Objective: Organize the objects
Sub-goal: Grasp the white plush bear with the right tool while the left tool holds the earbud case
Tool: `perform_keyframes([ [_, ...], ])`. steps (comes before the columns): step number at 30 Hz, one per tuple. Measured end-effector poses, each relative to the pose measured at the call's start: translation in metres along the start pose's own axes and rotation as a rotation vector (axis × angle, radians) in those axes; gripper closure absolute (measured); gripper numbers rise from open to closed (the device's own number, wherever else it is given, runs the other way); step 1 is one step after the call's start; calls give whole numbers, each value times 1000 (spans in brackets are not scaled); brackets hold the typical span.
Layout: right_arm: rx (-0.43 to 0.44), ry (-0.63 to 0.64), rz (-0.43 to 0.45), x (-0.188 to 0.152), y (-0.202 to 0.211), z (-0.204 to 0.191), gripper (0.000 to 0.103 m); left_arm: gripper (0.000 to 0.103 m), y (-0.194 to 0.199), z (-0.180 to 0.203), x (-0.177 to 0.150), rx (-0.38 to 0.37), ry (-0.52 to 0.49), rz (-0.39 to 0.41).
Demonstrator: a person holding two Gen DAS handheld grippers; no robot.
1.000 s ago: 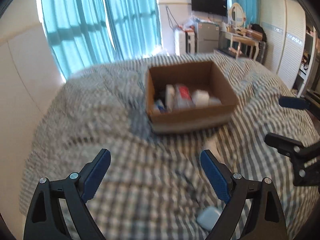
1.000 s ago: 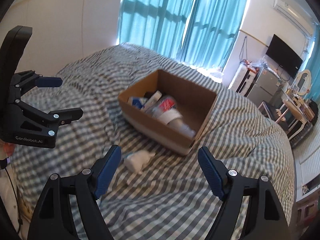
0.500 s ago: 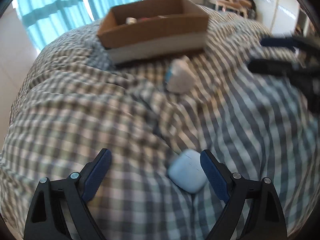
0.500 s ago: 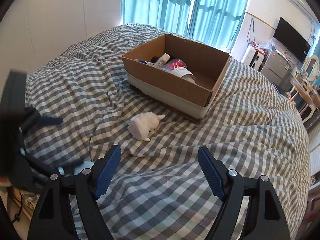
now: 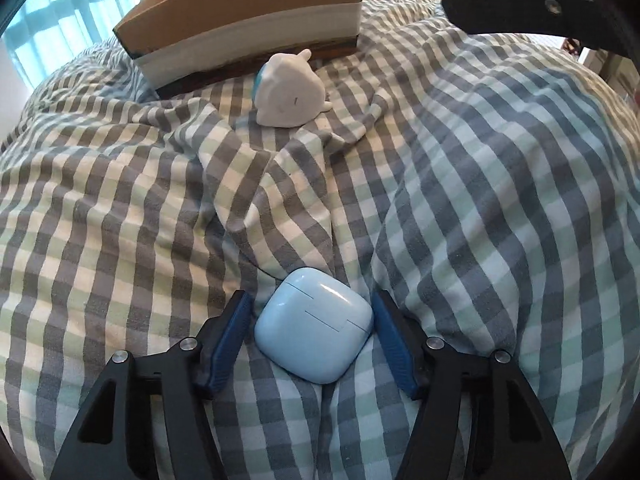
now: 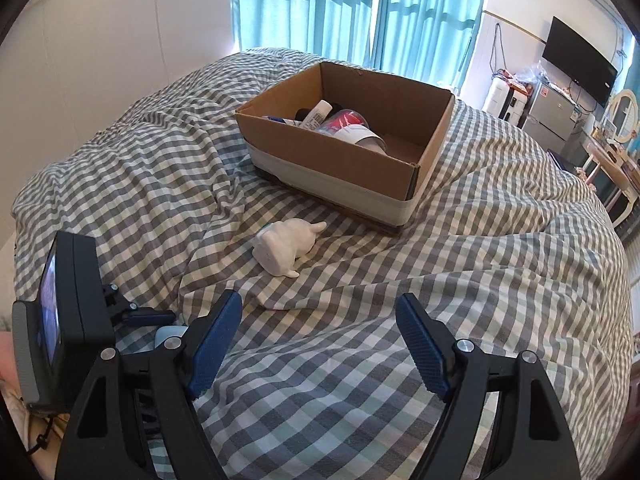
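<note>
Left gripper [image 5: 312, 330], left wrist view: blue-padded jaws narrowed around a pale blue rounded earbud case [image 5: 314, 326] lying on the grey-and-white checked bedcover [image 5: 480, 200]. Right pad [image 5: 390, 344] touches the case's side; left pad [image 5: 226, 344] sits just beside it, a thin gap showing. Whether the grip has fully closed on the case, I cannot tell. Ahead of the gripper, past a ridge of bunched cloth, a white ceramic animal figurine with a blue patch [image 5: 288, 90] lies on its side. Just beyond it stands a brown cardboard box with a white band round its base [image 5: 248, 20]. Black frame of the other tool fills the upper right.

Right gripper [image 6: 320, 338], right wrist view: jaws spread wide, nothing between them, held above the bedcover [image 6: 500, 260]. Figurine [image 6: 286, 246] lies ahead and slightly left. Box [image 6: 348, 168] is farther ahead, holding tubes and bottles [image 6: 340, 122]. Left gripper [image 6: 152, 314] is low at the left, a sliver of the blue case [image 6: 168, 336] visible beside it.
</note>
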State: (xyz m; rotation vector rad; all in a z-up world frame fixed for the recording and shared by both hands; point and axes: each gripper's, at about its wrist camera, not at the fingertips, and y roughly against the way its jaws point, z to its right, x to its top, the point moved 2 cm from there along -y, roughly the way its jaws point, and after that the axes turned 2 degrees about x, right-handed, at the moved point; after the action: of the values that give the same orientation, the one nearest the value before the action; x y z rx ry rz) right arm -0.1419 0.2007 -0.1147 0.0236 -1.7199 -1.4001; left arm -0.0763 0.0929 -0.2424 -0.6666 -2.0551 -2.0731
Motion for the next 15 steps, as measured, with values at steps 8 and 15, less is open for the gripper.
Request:
perform_keyframes([
  [8, -21, 1, -1, -2, -1, -1, 24, 46, 28, 2, 0, 65, -21, 53],
  [15, -6, -36, -14, 1, -6, 1, 24, 46, 62, -24, 23, 68, 46, 120],
])
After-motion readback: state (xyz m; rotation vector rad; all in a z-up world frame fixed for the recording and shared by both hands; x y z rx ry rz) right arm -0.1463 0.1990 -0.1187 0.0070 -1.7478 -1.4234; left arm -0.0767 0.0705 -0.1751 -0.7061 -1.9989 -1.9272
